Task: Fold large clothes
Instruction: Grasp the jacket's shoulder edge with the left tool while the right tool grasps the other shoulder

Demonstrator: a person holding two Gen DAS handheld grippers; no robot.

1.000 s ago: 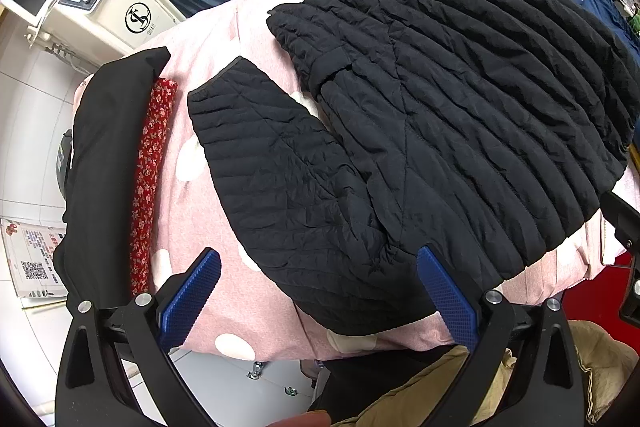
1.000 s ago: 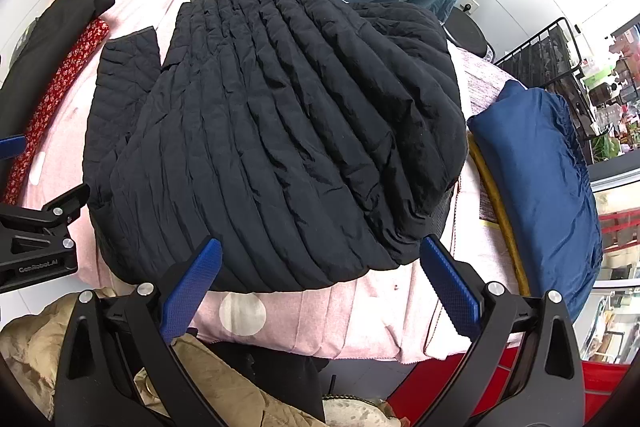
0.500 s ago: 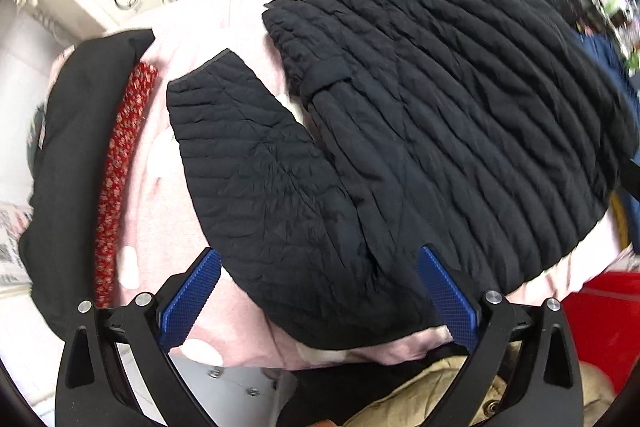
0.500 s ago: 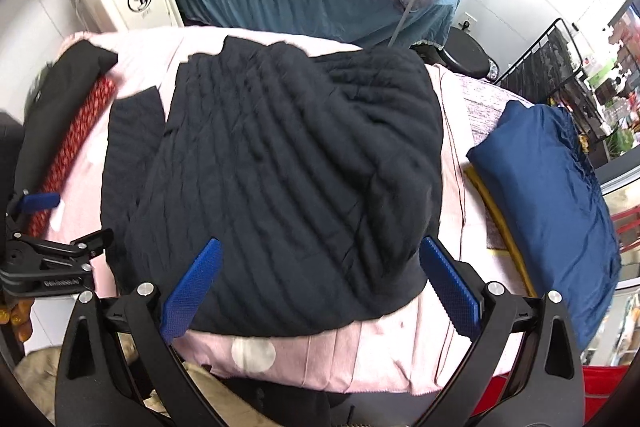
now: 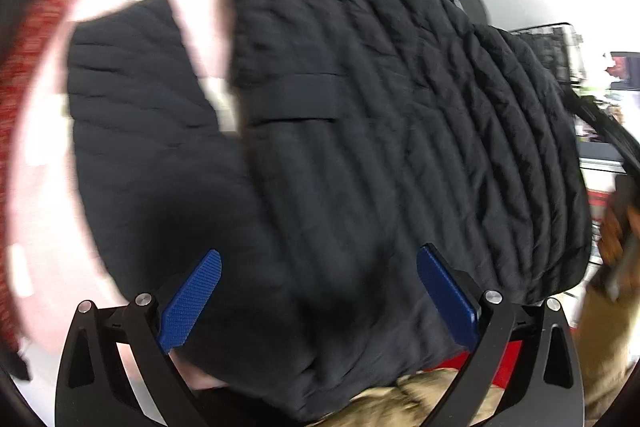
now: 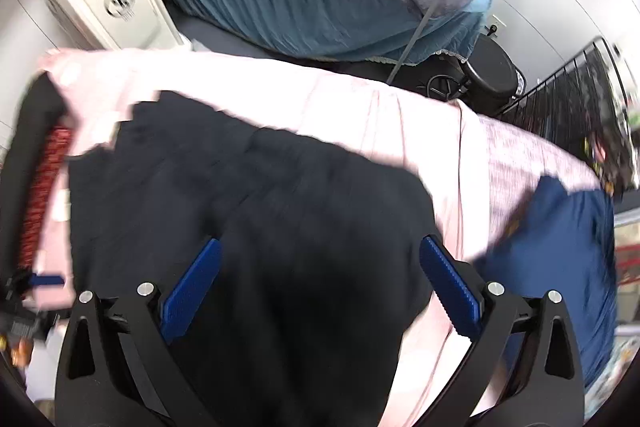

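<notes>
Hovering with both my jaws spread wide and empty, my left gripper [image 5: 318, 293] and right gripper [image 6: 320, 289] have the black quilted jacket [image 5: 360, 147] ahead between their tips.

Motion blur smears the black quilted jacket [image 6: 256, 227] (hem cut off below) in both views.

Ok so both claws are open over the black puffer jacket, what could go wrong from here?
The jacket looks thick and slippery, so the open left claw may pinch only one layer. Its sleeve lies spread apart, so a fold could come out lopsided. The right claw may drag the navy garment lying close beside it.
</notes>
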